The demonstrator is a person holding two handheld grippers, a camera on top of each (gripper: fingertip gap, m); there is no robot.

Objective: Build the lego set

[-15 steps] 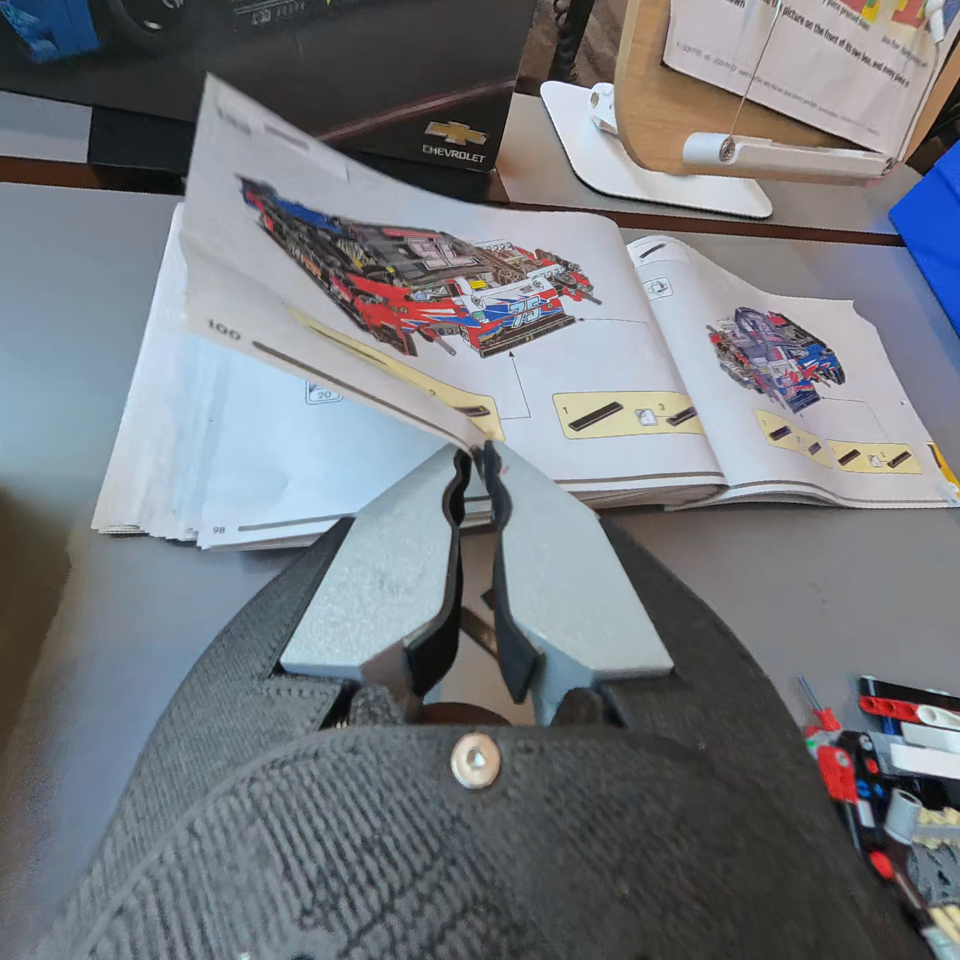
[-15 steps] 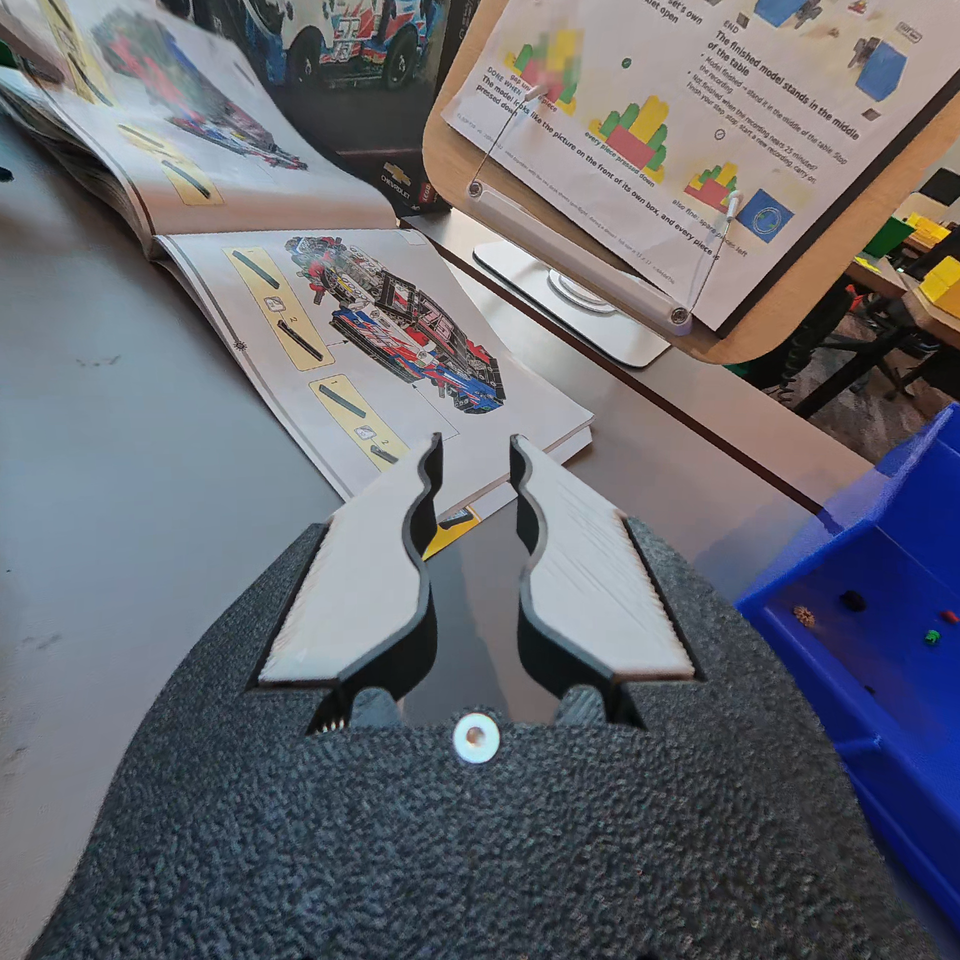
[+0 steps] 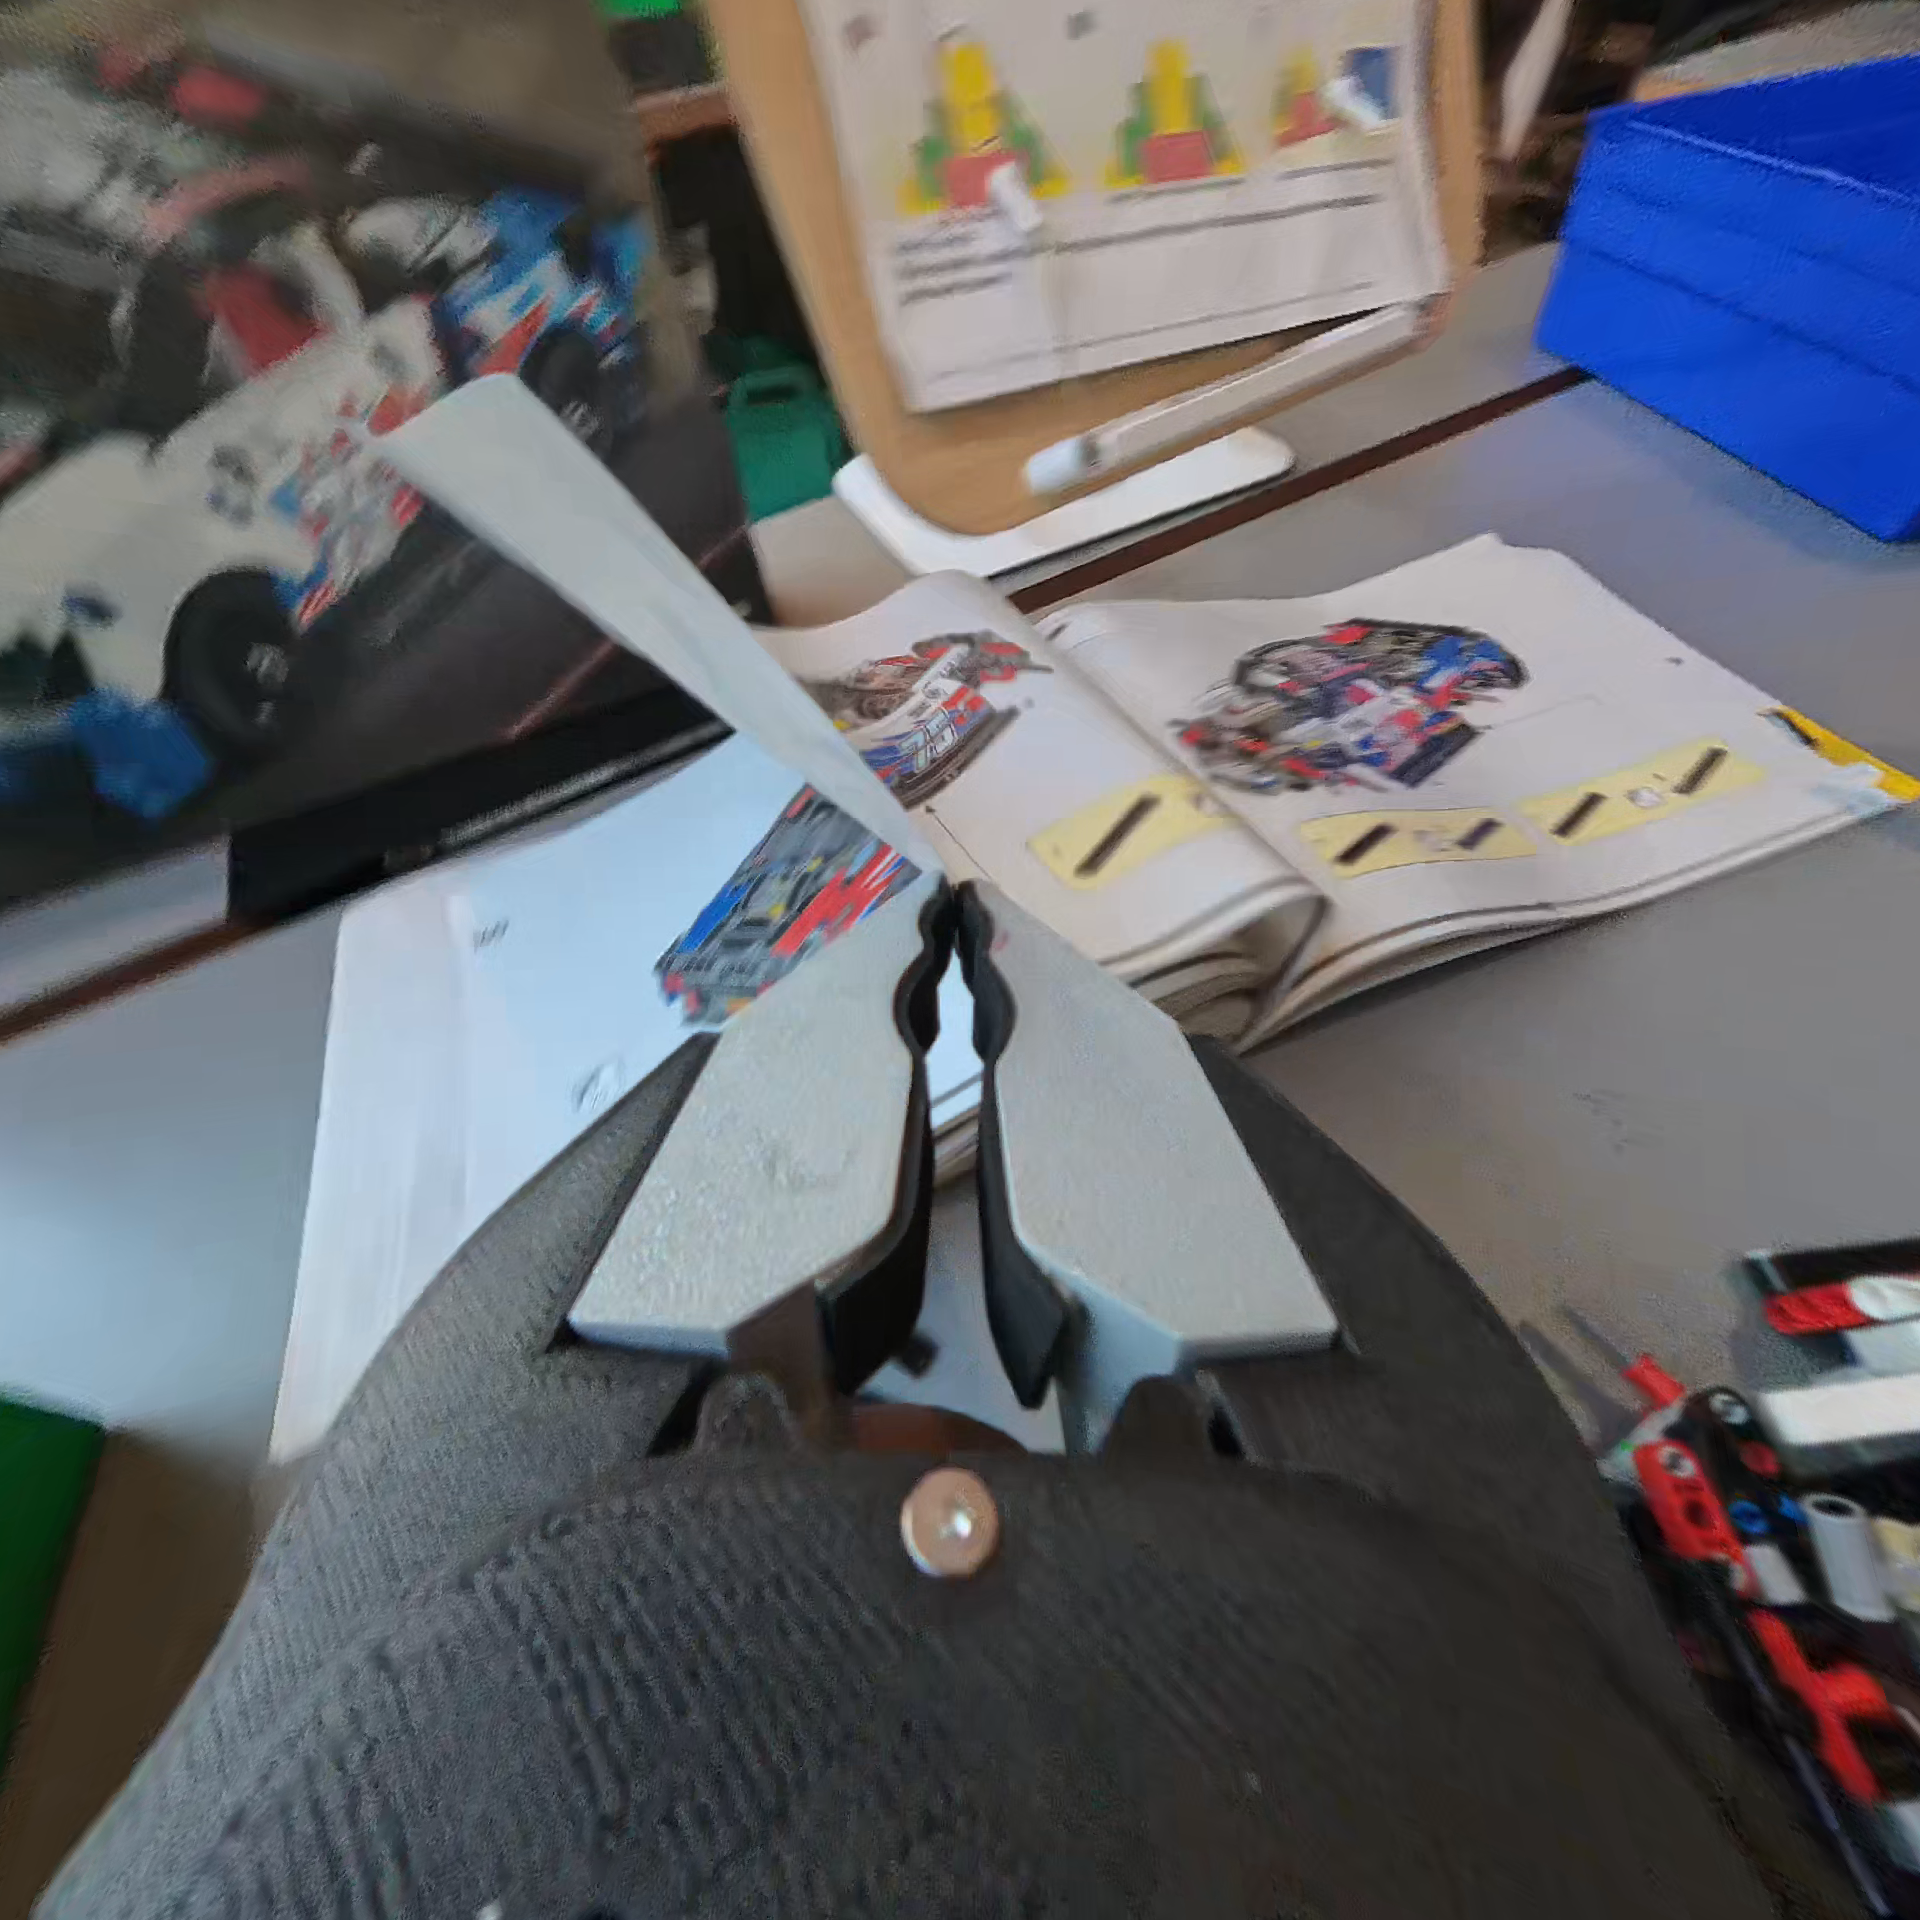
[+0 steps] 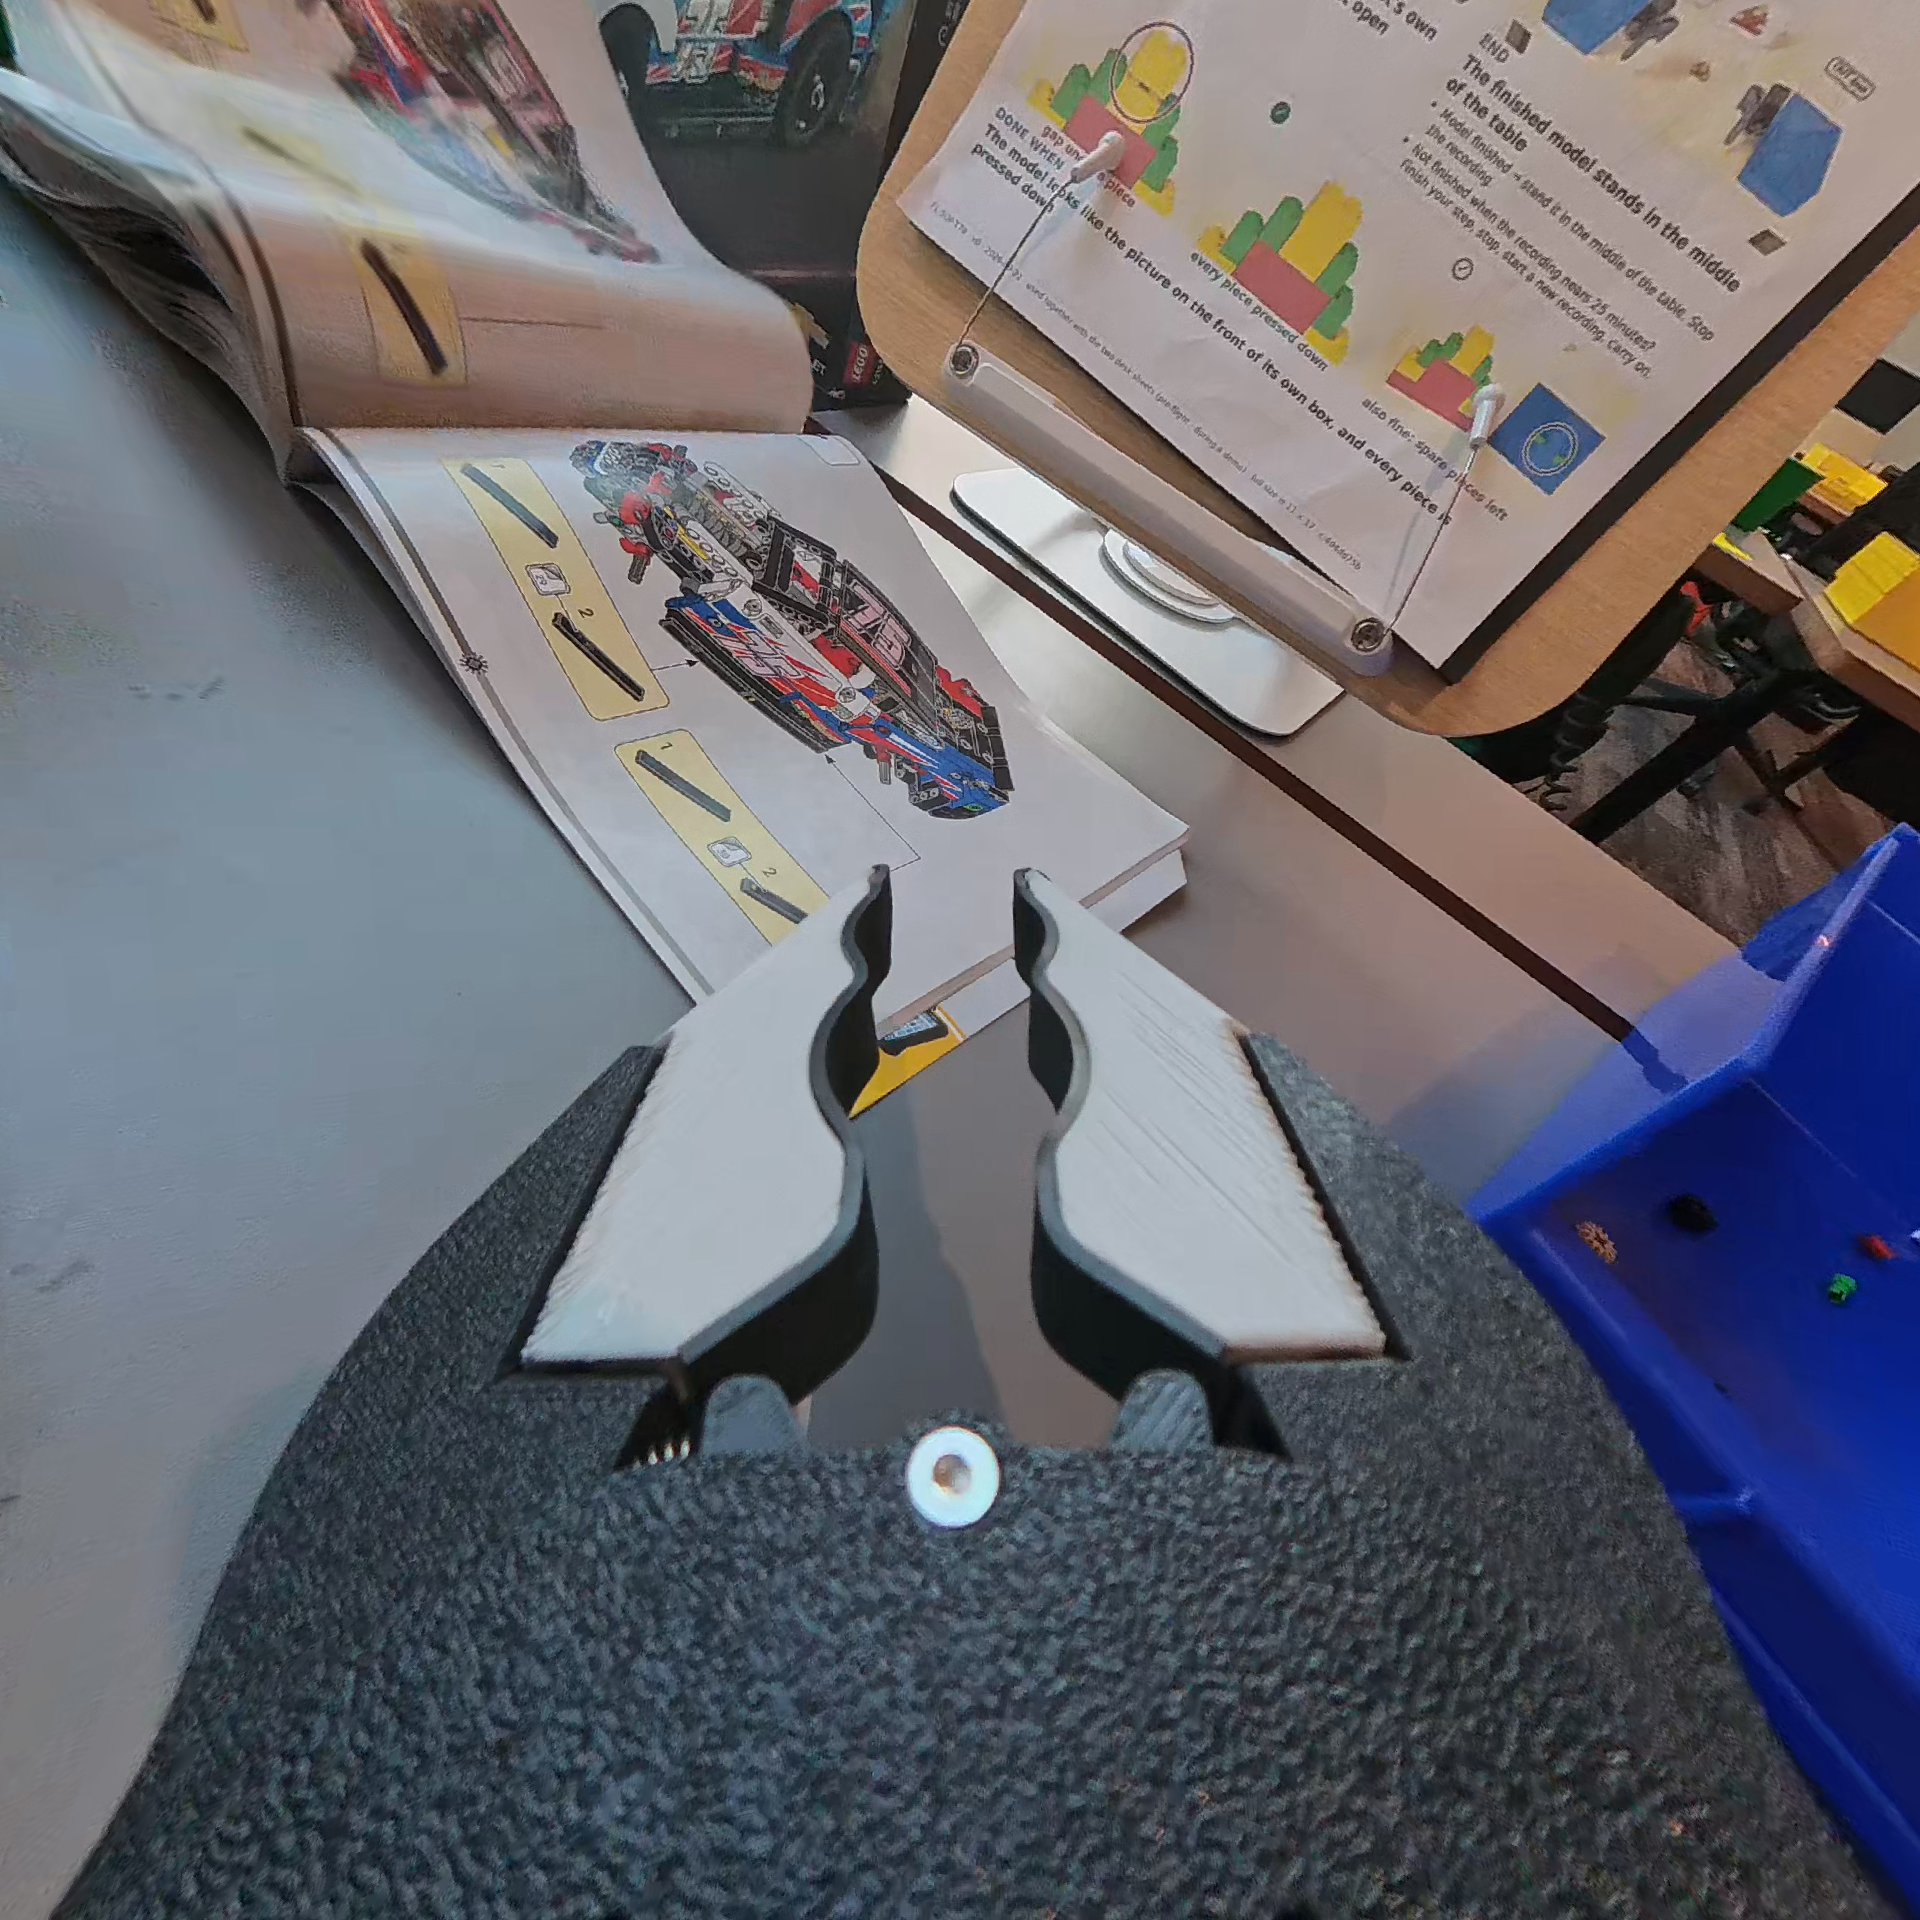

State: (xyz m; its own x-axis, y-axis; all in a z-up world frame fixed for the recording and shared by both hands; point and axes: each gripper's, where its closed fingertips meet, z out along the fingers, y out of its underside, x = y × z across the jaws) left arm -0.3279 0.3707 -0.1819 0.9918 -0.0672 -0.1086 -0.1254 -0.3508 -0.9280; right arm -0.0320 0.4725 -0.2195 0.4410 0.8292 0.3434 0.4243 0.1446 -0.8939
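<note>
The left gripper [image 3: 956,902] has its tips pinched on the corner of a manual page [image 3: 623,582], which rises diagonally toward the frame's upper left; the open instruction manual [image 3: 1351,831] lies just beyond, centre-right. The right gripper [image 4: 951,883], half-open and empty, hovers over the manual's near corner

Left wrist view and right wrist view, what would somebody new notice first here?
Probably the left gripper, fingers pinched on a page lifted from the open instruction booklet on the grey table. Next, the right gripper hangs open and empty over the booklet's near corner, with a blue bin to its right.
</note>
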